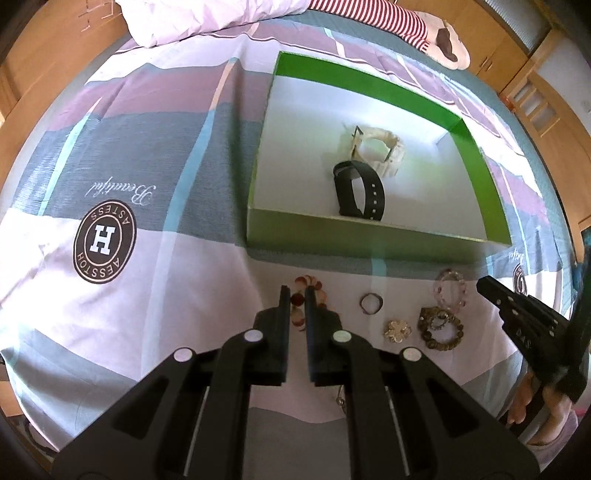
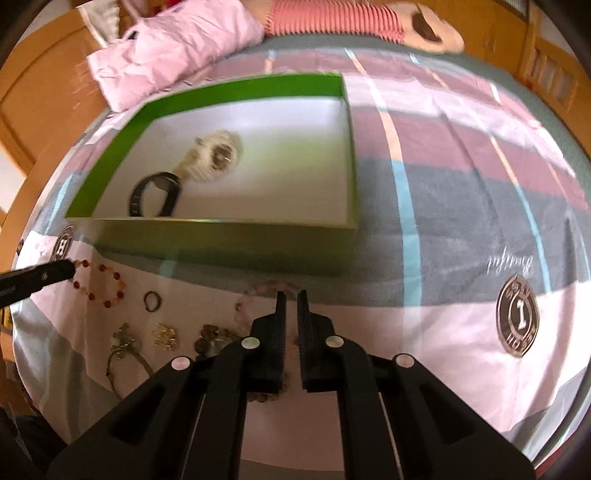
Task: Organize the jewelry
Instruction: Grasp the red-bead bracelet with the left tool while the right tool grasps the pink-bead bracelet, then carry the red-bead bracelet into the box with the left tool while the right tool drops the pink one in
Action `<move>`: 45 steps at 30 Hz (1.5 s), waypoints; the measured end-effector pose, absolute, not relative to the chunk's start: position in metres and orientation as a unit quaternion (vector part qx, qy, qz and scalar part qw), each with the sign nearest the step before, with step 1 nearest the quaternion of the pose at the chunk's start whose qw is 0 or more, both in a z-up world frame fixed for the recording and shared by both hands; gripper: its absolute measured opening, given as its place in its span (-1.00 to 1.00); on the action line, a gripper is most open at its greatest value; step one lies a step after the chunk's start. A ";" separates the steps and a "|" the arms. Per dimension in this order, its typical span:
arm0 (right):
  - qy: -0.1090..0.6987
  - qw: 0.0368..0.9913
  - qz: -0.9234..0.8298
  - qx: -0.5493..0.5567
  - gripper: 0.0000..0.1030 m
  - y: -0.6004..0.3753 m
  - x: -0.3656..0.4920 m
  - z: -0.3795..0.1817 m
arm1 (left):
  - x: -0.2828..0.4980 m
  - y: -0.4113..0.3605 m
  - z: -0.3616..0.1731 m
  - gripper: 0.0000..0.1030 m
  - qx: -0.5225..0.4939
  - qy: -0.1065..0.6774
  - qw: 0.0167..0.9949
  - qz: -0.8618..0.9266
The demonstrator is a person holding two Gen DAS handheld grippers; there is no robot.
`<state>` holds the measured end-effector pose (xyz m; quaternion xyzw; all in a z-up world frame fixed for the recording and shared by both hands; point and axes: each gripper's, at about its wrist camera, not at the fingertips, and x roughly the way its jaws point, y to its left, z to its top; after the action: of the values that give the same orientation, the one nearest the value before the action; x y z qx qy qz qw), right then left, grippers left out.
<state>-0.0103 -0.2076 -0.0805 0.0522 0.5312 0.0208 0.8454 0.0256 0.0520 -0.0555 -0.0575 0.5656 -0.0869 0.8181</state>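
A green box lies on the bed with a black watch and a cream bracelet inside. In front of it lie an amber bead bracelet, a small ring, a gold flower brooch, a dark bead bracelet and a clear bead bracelet. My left gripper is nearly shut around the amber bracelet's beads. My right gripper is nearly shut and empty above the clear bracelet.
A striped bedsheet covers the bed. A pink pillow and a red-striped plush lie at the far end. A metal floral piece with a chain lies near the front left. Wooden furniture surrounds the bed.
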 end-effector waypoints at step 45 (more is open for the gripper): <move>0.353 0.923 0.122 0.096 -0.86 -0.185 -0.030 0.018 | 0.013 0.033 0.041 -0.85 -0.054 0.425 0.896 -0.114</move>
<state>-0.0295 -0.1851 0.0177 0.0955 0.3534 0.1219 0.9226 0.0135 0.0332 0.0412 -0.0540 0.4252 -0.1140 0.8963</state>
